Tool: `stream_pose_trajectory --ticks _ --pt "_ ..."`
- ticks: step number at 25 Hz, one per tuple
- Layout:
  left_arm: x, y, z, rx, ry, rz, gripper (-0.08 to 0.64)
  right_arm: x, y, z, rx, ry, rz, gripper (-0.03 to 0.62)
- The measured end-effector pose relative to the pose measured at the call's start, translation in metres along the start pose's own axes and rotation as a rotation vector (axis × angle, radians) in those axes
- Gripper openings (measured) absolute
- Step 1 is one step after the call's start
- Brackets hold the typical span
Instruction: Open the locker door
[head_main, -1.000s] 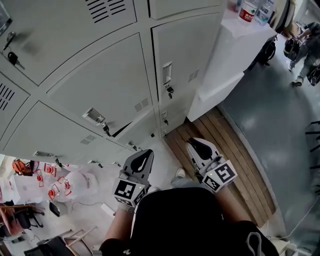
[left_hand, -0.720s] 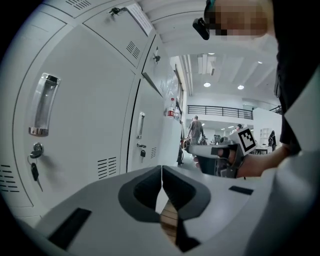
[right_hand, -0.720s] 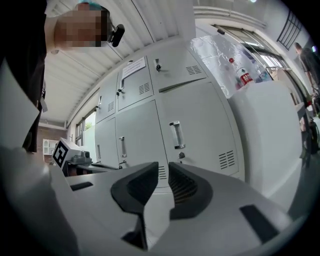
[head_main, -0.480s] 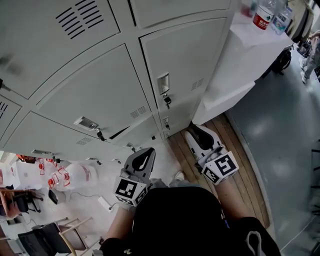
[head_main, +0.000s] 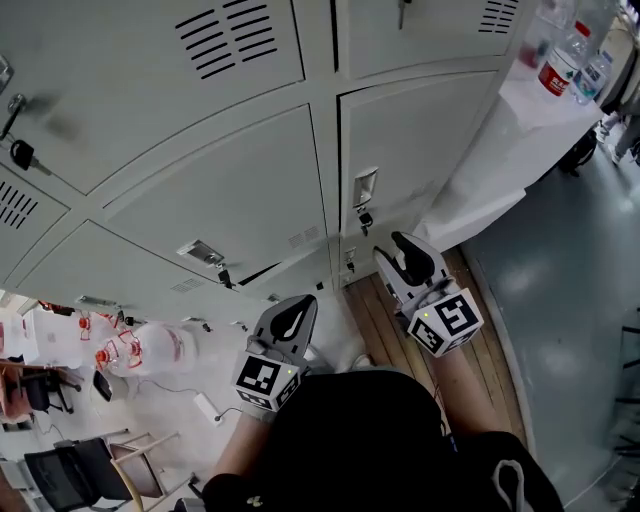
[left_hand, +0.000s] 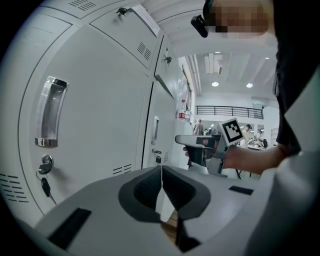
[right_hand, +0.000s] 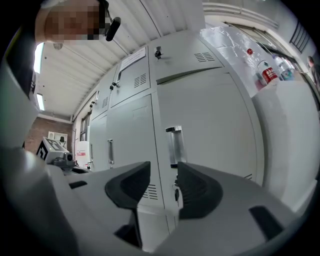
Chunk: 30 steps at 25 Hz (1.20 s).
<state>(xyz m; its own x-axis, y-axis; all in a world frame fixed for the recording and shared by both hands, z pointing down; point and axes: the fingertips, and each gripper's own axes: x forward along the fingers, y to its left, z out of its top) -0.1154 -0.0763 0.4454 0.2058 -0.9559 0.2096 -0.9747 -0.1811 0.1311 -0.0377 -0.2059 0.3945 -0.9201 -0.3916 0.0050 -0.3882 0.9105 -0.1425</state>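
The grey locker door (head_main: 420, 140) in the right column is closed, with a chrome handle (head_main: 365, 187) and a key hanging under it. My right gripper (head_main: 405, 258) points at that handle from just below it without touching. In the right gripper view the handle (right_hand: 174, 145) shows beyond the gap of the right gripper (right_hand: 164, 184). Its jaws are opening, with nothing between them. My left gripper (head_main: 290, 320) hangs lower and to the left with its jaws together, and the left gripper view shows the left gripper (left_hand: 161, 187) shut and empty, beside another locker's handle (left_hand: 50, 120).
A table under a white cloth (head_main: 500, 150) with bottles (head_main: 560, 65) stands right of the lockers. A wooden platform (head_main: 400, 330) lies at their foot. One lower locker door (head_main: 250, 272) stands slightly ajar. Bags and chairs (head_main: 120, 355) clutter the floor at left.
My right gripper has risen toward the right-column locker handle and its jaws have parted. The left gripper has stayed low and shut. The head view has tilted upward.
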Motion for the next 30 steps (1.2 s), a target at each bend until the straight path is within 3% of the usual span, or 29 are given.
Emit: stream_pose_trajectory --ticks 14,30 --pt "-0.009 0.044 0.005 -0.004 -0.016 0.037 0.023 0.068 -0.004 0.013 -0.072 0.021 0.028 0.207" --pt "-0.024 0.056 0.001 -0.034 -0.033 0.080 0.023 0.087 0.001 0.021 -0.125 0.016 -0.014 0.209"
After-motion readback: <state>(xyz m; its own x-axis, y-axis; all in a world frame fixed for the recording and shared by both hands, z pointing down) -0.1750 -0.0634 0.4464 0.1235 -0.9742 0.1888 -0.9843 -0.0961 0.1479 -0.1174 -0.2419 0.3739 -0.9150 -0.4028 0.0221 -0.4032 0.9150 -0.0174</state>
